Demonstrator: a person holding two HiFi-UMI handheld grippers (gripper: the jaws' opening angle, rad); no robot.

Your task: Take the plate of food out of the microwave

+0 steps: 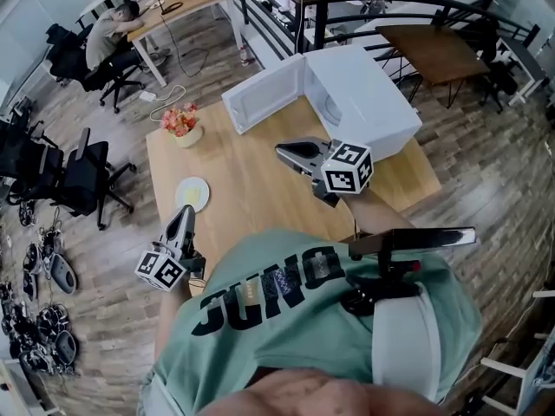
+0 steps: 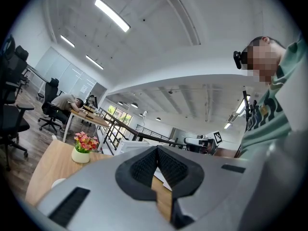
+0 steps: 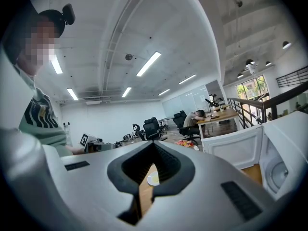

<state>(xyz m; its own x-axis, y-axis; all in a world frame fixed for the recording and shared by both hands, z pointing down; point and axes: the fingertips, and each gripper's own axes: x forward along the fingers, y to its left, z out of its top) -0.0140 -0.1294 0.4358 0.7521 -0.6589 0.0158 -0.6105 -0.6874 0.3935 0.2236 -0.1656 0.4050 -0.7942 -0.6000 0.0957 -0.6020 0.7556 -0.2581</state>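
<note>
The white microwave (image 1: 364, 102) stands at the far end of the wooden table (image 1: 251, 206), its door (image 1: 264, 94) swung open to the left. A white plate with yellowish food (image 1: 192, 193) lies on the table near its left edge, apart from the microwave; it also shows in the right gripper view as the plate (image 3: 153, 179) beyond the jaws. My left gripper (image 1: 185, 211) hovers just short of that plate, shut and empty, jaws together (image 2: 157, 149). My right gripper (image 1: 282, 151) hangs over the table in front of the microwave, tips meeting (image 3: 153, 144), holding nothing.
A pot of red and pink flowers (image 1: 182, 126) stands on the table's far left corner. Office chairs (image 1: 78, 180) crowd the floor at left. A person sleeps at a desk (image 1: 113, 29) further back. A railing and another table (image 1: 434, 50) lie behind the microwave.
</note>
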